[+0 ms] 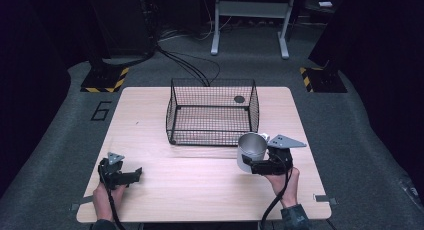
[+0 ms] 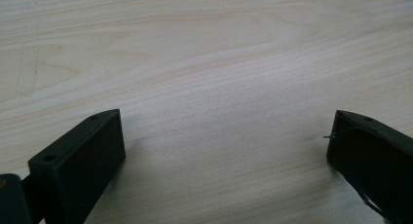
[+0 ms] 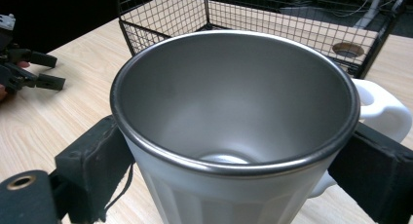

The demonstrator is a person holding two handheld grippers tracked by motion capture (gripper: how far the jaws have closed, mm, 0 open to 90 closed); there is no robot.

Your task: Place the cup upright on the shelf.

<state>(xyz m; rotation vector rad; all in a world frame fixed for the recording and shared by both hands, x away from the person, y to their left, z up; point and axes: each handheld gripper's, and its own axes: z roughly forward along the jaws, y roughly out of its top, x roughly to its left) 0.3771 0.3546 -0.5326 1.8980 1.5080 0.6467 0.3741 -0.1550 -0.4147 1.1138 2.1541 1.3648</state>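
High view, left to right: the left tool point(image 1: 131, 176) lies low at the near left of the desk point(image 1: 150, 120), resting in a hand point(image 1: 106, 194) well apart from everything else, which reads as parked so that it stays out of the other arm's way. In the left gripper view its jaws stand wide with nothing but bare wood between them, so it has no part in the carrying. Mid-desk toward the far edge sits the wire basket point(image 1: 212, 111), open at the top and apparently holding nothing; the dark round spot seen through its mesh is, in the right gripper view, a hole point(image 3: 347, 49) in the desk past the basket's far wall. An open top and a spot within easy reach suit it as the likely place for the cup. At the near right, the right tool point(image 1: 248, 162) holds the steel cup point(image 1: 250, 151), just beside the basket's near right corner. The right gripper view shows why the grip works: the two pads point(image 3: 92, 160) press the cup's point(image 3: 234, 121) body from opposite sides below the rim, keeping it upright with its mouth open, while the white handle point(image 3: 382, 107) sticks out to the right, clear of the jaws. Whether the cup's base is off the wood cannot be told.
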